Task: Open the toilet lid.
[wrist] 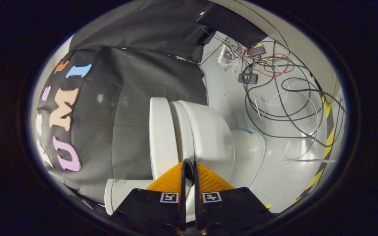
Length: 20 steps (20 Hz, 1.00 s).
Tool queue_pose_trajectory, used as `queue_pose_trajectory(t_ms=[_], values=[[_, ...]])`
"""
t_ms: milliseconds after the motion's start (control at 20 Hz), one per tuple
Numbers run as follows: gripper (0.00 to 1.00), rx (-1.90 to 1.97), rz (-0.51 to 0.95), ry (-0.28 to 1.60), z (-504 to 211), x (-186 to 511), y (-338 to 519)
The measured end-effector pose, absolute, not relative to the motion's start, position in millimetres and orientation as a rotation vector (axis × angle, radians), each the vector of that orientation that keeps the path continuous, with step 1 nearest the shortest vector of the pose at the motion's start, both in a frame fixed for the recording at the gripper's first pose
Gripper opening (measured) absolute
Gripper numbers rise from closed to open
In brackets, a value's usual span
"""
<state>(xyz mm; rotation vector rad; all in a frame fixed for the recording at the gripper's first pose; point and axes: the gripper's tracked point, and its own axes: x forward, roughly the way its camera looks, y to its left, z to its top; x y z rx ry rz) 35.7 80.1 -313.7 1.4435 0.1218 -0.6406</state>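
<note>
The view is rolled sideways, so the white toilet lies across it. Its lid (159, 137) is a flat slab resting closed against the seat (179, 131), with the rounded bowl (210, 137) and the base (248, 154) beyond. My gripper (189, 163) is shut, its fingertips together with only a thin slit between them. The tips sit right in front of the front rim, about where seat and bowl meet. I see nothing pinched between the pads. I cannot tell whether the tips touch the rim.
A white rounded part (120, 193) lies beside the lid, close to my fingers. Several loose cables (284, 98) and small boxes are strewn on the pale floor past the base. A yellow-black hazard strip (326, 137) marks the floor's edge. The booth's black cloth (126, 98) hangs behind the lid.
</note>
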Motion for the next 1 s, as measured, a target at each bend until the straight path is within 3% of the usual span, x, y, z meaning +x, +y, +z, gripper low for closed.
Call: queue_pose_trajectory(t_ms=[350,1000], values=[[0.08,1.293,-0.615,0.108,-283.0,39.5,81.0],[0.07,0.670,-0.436,0.081,-127.7,80.1,133.2]])
